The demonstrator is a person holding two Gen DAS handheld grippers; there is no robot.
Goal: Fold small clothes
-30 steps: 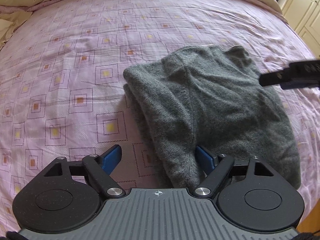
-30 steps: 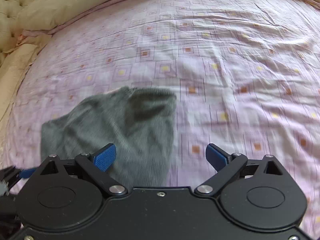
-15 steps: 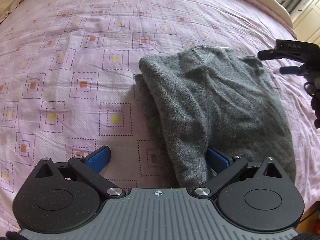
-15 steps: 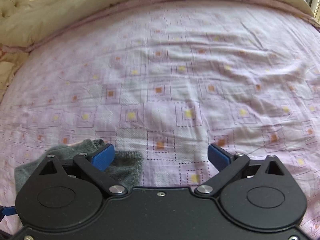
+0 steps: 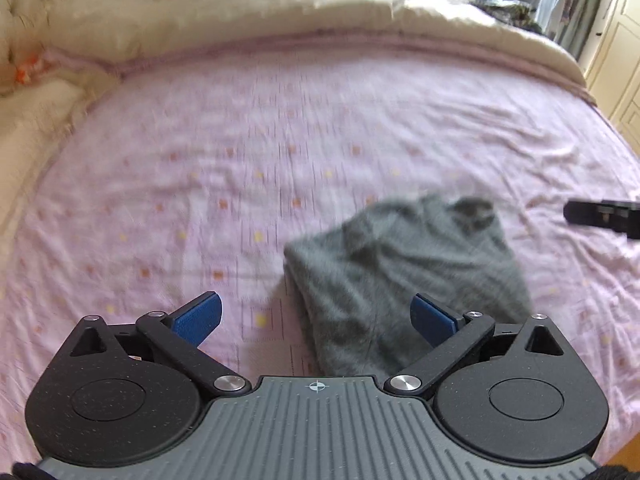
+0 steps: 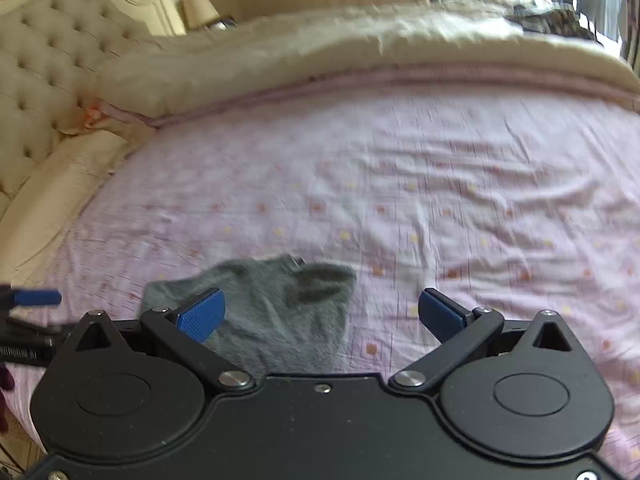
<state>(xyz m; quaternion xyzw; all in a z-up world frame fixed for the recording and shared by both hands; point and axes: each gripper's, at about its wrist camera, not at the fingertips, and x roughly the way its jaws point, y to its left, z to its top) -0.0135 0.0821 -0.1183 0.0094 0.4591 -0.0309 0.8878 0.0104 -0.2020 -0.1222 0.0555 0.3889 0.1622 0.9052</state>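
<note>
A folded grey knit garment (image 5: pixel 404 276) lies on the pink patterned bedsheet (image 5: pixel 280 152), low and right of centre in the left wrist view. My left gripper (image 5: pixel 316 320) hovers above its near left edge, open, with nothing between the blue pads. In the right wrist view the same garment (image 6: pixel 276 304) lies at lower left, partly behind my right gripper (image 6: pixel 320 316), which is open and empty. The right gripper's black tip (image 5: pixel 600 216) shows at the right edge of the left view; the left gripper's blue tip (image 6: pixel 36 298) shows at the left edge of the right view.
A cream duvet (image 5: pixel 300 12) is bunched along the far side of the bed. A tufted headboard (image 6: pixel 52 80) and pillow (image 6: pixel 60 184) stand at the left. Cupboard doors (image 5: pixel 616 60) are at the right. Pink sheet stretches wide beyond the garment.
Both grippers have lifted and pulled back from the garment, so it looks smaller and farther. Headboard and duvet have come into view. Both stay open.
</note>
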